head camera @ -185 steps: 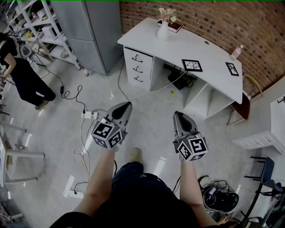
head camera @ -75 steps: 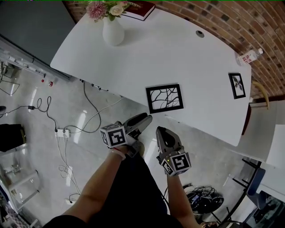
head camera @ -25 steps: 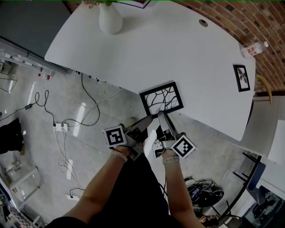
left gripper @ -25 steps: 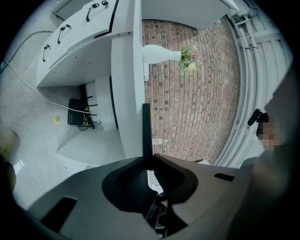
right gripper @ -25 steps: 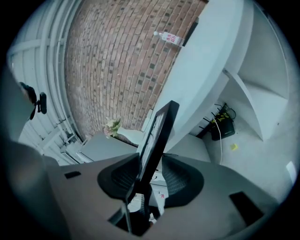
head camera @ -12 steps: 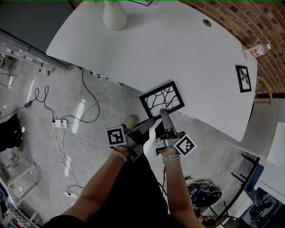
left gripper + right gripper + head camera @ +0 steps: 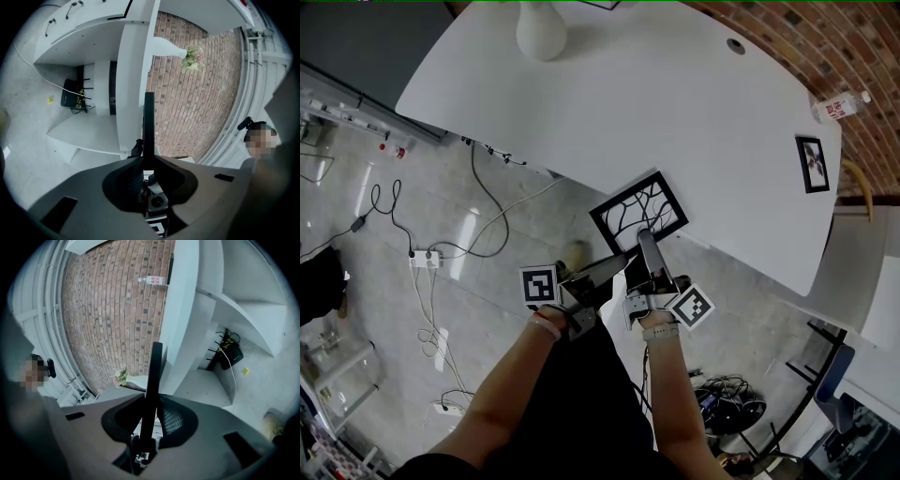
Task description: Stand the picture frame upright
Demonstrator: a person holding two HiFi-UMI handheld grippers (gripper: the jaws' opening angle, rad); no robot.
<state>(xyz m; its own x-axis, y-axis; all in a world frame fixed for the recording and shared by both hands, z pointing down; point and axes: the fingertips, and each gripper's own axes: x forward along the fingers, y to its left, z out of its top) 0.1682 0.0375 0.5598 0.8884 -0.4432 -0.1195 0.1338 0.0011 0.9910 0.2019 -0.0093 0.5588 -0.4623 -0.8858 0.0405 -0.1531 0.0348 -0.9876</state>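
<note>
A long white curved desk (image 7: 609, 103) fills the head view, and the task's thing, a black rectangular picture frame holding a branch-pattern print (image 7: 639, 211), lies flat at the 6 o'clock rim of the desktop, its near corner jutting past the edge over the grey concrete floor (image 7: 412, 187). Three seconds ago it lay a little further in on the desk with both tools short of it; now both have it by its near edge. The left gripper (image 7: 622, 259), reaching in from the frame's 7 o'clock, has its jaws pinched on the thin black rim, which runs edge-on straight between them in the left gripper view. The right gripper (image 7: 645, 234), at the frame's 6 o'clock, has just been closing its jaws, and the right gripper view shows the same dark rim caught between them, the tips appearing to meet it on both sides. With two holds secured on one edge, the grasp looks complete and the raising step appears ready to begin; the frame is not yet upright. A smaller black picture frame (image 7: 813, 164) lies well apart at 2 o'clock, a clear plastic bottle (image 7: 839, 105) beyond it, and a white ceramic vase (image 7: 541, 33) stands at 11 o'clock.
</note>
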